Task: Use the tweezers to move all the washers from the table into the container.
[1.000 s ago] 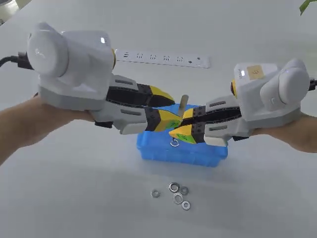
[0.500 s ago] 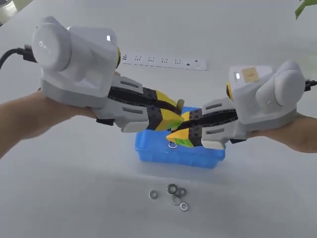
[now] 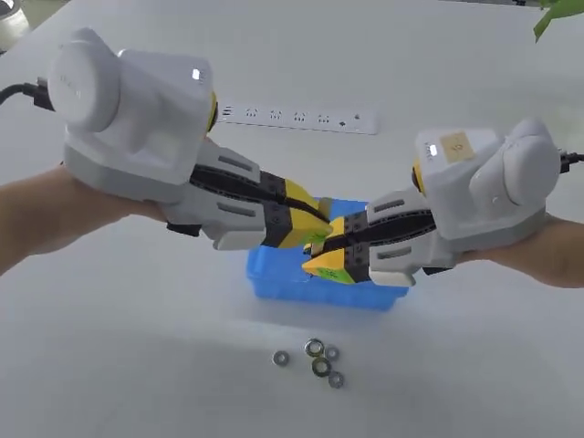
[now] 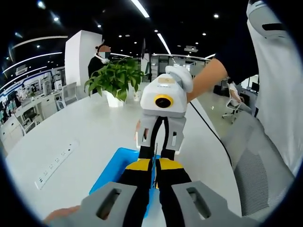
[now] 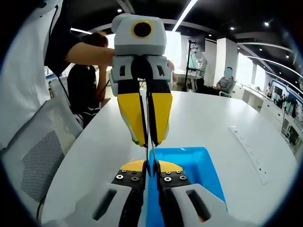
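We are holding the left tool (image 3: 321,230) and right tool (image 3: 312,261) tip to tip over the blue container (image 3: 274,279), both pinched narrow on the tweezers (image 5: 150,147). The washers (image 3: 317,358) are lying on the tabletop (image 3: 137,351) just beside it.

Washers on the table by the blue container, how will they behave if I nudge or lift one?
The washers look small, thin and metallic, so probably light and stiff. Lying flat on the smooth white table, they'd likely slide rather than roll when nudged. Several lie bunched together, so pushing one would probably shift its neighbours.
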The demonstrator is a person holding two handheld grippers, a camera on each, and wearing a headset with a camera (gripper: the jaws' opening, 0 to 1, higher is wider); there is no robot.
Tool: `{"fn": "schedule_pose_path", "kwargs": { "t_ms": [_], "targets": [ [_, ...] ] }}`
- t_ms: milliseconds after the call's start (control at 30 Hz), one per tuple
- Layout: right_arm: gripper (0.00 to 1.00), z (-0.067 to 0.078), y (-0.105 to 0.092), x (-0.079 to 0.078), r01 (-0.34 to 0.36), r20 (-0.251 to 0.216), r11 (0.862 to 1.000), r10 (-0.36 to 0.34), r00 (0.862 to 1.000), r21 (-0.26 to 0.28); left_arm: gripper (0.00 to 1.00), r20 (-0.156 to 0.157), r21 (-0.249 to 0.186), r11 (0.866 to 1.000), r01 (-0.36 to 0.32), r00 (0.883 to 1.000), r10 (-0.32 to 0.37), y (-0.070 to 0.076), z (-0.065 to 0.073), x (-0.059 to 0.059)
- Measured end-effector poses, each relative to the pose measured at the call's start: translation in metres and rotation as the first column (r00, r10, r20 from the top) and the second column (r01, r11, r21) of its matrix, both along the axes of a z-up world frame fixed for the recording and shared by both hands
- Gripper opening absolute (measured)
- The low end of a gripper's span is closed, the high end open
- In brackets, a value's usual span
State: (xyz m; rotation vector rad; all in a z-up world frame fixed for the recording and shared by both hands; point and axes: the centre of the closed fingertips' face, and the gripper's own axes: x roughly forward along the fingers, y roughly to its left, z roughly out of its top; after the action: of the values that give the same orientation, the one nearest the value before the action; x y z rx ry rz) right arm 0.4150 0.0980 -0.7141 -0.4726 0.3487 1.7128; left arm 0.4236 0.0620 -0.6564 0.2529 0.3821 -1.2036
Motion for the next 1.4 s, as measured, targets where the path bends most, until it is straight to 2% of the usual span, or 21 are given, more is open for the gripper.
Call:
{"fn": "schedule_pose_path", "kwargs": {
  "t_ms": [200, 433, 633, 967, 1233, 1333, 1400],
  "targets": [
    [0.1, 0.004, 0.001, -0.01, -0.003, 0.008, 1.0, 0.003, 1.0, 0.001, 0.07, 0.015, 0.026, 1.0, 0.01, 1.0, -0.01, 0.001, 0.004, -0.011],
    [0.11, 0.007, 0.001, -0.028, -0.024, 0.021, 1.0, 0.024, 0.999, -0.01, 0.07, 0.025, 0.028, 1.0, 0.006, 1.0, -0.007, -0.002, 0.006, -0.028],
    [0.11, 0.005, -0.004, -0.043, -0.029, 0.016, 0.999, 0.029, 0.999, -0.02, 0.07, 0.016, 0.021, 1.0, -0.013, 1.0, 0.013, -0.001, 0.004, -0.042],
    [0.17, 0.004, -0.01, -0.055, -0.013, -0.03, 1.0, 0.013, 0.999, -0.019, 0.07, 0.011, 0.025, 0.999, -0.021, 1.0, 0.021, 0.002, 0.004, -0.059],
    [0.22, -0.01, -0.023, -0.063, -0.013, -0.062, 0.998, 0.009, 0.998, -0.067, 0.07, 0.013, 0.032, 0.999, -0.028, 1.0, 0.027, 0.006, -0.003, -0.066],
    [0.22, -0.013, -0.026, -0.067, -0.007, -0.074, 0.998, 0.002, 0.997, -0.069, 0.07, 0.011, 0.017, 1.0, -0.022, 1.0, 0.021, 0.007, -0.005, -0.071],
    [0.22, -0.015, -0.027, -0.069, -0.002, -0.08, 0.998, -0.003, 0.997, -0.069, 0.07, 0.011, 0.03, 0.999, -0.025, 1.0, 0.025, 0.009, -0.01, -0.074]
  ]
}}
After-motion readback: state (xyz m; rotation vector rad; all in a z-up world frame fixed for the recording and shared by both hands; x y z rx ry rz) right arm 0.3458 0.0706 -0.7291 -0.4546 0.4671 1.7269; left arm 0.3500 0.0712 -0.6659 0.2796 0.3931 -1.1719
